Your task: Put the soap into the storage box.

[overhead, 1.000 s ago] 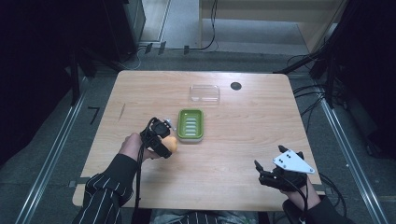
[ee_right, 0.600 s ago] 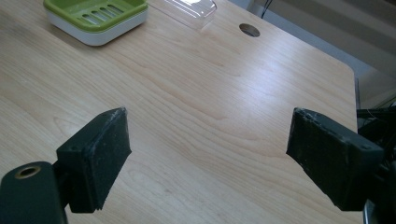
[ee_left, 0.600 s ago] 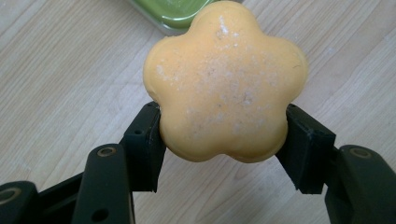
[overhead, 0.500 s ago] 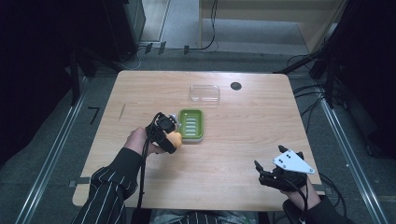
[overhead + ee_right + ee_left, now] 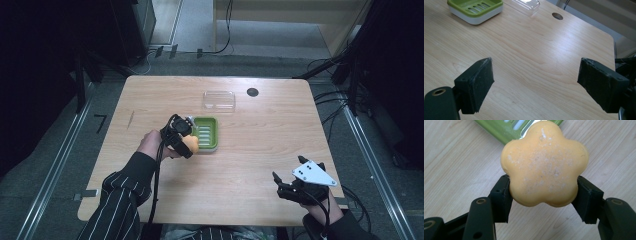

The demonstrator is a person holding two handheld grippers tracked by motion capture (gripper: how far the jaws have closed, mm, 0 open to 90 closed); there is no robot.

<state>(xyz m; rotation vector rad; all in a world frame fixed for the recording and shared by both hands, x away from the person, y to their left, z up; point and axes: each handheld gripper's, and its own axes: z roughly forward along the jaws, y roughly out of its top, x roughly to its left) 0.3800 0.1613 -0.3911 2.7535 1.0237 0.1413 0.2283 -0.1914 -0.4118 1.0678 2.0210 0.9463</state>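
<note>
My left tongs (image 5: 186, 141) have carried the soap (image 5: 544, 163) rightward; pinching it, they hover at the green dish's (image 5: 206, 131) 9 o'clock edge. My right tongs (image 5: 541, 82) rest spread, well apart, near 5 o'clock on the table (image 5: 260, 165).

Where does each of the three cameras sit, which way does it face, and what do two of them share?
High view: above the table, facing forward and down; striped sleeves, hands, left claw, right claw.
Left gripper view: on the left claw, looking along jaws clamping the flower-shaped orange soap.
Right gripper view: on the right claw, open, facing across the table.
Shared: the green soap dish and clear lid.
</note>
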